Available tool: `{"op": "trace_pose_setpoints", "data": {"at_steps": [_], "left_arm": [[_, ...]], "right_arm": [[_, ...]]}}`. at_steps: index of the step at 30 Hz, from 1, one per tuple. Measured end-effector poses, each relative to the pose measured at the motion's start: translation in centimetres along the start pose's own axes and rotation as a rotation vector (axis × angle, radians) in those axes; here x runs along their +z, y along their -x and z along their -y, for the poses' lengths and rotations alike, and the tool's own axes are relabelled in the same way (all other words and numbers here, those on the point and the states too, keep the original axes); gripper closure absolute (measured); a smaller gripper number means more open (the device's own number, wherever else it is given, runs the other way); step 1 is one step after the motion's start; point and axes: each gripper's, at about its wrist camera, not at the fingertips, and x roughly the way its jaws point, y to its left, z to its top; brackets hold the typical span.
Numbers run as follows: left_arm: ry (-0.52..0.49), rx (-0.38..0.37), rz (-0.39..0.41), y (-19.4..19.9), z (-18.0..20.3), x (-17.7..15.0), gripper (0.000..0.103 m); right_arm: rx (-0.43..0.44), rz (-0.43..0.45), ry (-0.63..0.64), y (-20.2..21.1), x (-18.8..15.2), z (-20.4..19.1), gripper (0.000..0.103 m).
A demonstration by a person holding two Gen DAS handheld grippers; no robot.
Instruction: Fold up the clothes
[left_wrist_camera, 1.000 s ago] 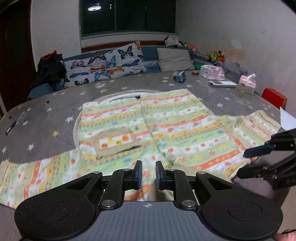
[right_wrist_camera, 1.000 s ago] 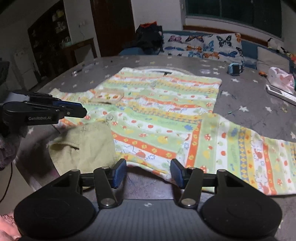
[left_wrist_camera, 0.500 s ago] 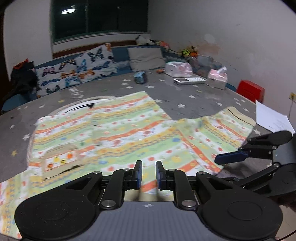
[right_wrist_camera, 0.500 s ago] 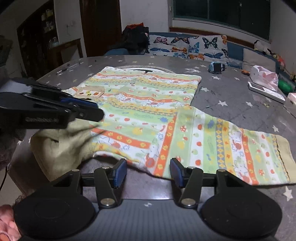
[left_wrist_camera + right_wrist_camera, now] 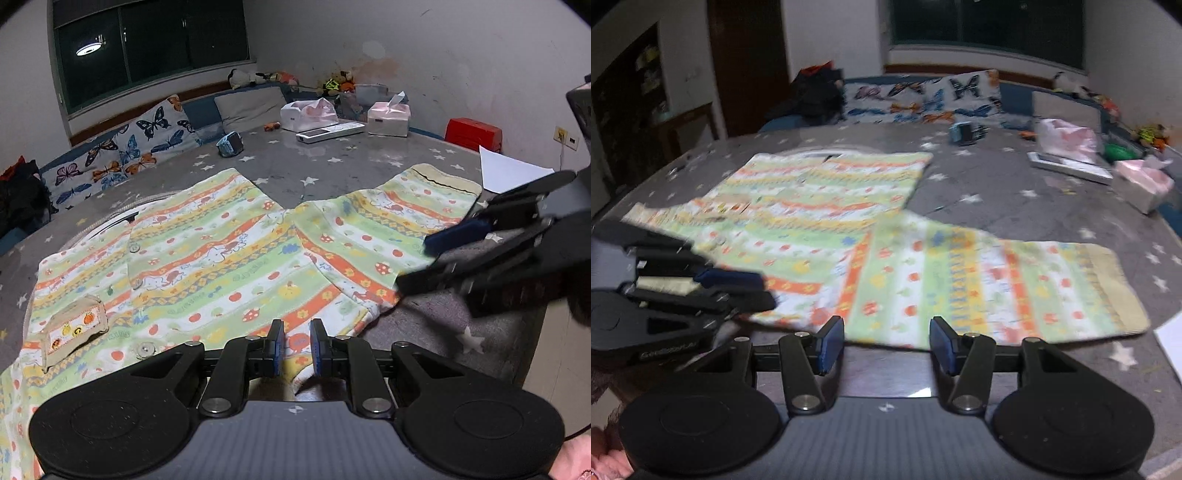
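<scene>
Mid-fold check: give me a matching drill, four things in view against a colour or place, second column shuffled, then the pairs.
Things:
1. shirt pocket
2. sleeve cuff
3. box by the wall
4. sheet of paper

Descriptions:
A. red
B. white, lying just past the sleeve's end
C. plain beige band closing the spread-out sleeve
D. beige patch with a coloured picture strip, beside the buttons

Pairs: 1-D, 2-C, 3-A, 4-B
</scene>
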Motion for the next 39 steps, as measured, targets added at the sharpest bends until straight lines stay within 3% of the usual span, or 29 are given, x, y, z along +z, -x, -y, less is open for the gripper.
{"op": "trace_pose_setpoints", "data": {"at_steps": [10,16,23,25,27,30,39], "left_arm": [[0.022,-0.004,-0.009,-0.2,0.0,0.3,0.086],[0.025,0.001,-0.015,-0.2,0.0,0.4,0.085],[0.034,0.008,-0.021,-0.3,-0.1,0.5,0.08],[0.039,0.014,-0.021,-0.2,-0.2,0.6,0.077],[0.049,0.016,-0.021,-0.1,-0.4,0.6,0.077],[0.065,0.023,-0.013,0.4,-1.0,0.7,0.075],[0.139,0.082,0.014,2.6,-4.1,-0.1,0.073]], "right_arm": [[-0.315,0.052,-0.143,0.7,-0.2,9.0,0.05],[-0.38,0.046,-0.212,0.1,-0.5,13.0,0.05],[-0.328,0.06,-0.281,-0.2,-0.7,14.3,0.053],[-0.32,0.063,-0.282,-0.1,-0.8,14.1,0.063],[-0.299,0.062,-0.289,0.2,-0.7,13.9,0.081],[-0.26,0.072,-0.308,0.6,-0.2,13.5,0.092],[-0.109,0.208,-0.233,3.8,4.8,8.9,0.095]]}}
